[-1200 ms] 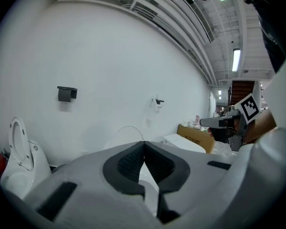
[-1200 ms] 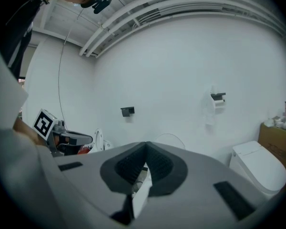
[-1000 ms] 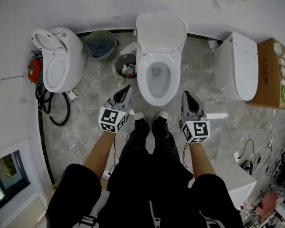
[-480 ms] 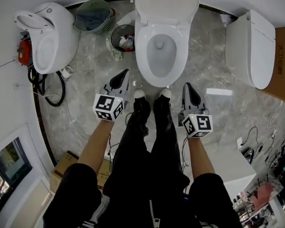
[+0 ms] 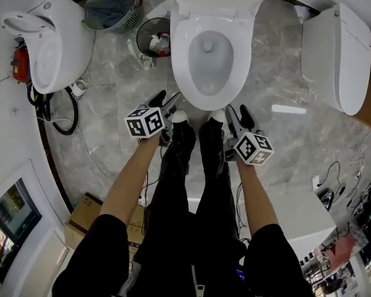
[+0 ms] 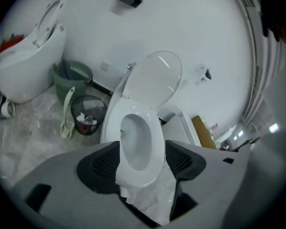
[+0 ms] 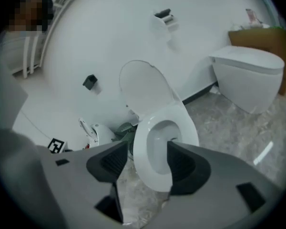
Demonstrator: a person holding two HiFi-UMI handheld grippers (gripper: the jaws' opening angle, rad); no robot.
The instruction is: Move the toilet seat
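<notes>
By the front of the white oval toilet seat (image 5: 180,48) hover the left gripper (image 5: 166,99) and right gripper (image 5: 237,112), jaws just opened, empty.

The person wears a black short-sleeved top (image 5: 191,252), black trousers (image 5: 201,178) and shoes with white toes (image 5: 180,116). The left claw (image 5: 165,99) and the right claw (image 5: 237,111) have grey shells, and each has a white cube (image 5: 143,122) printed with black square markers. Inside, each jaw carries a black ribbed pad (image 6: 105,162). Both pairs of jaws have just been opening, with nothing between them.
</notes>
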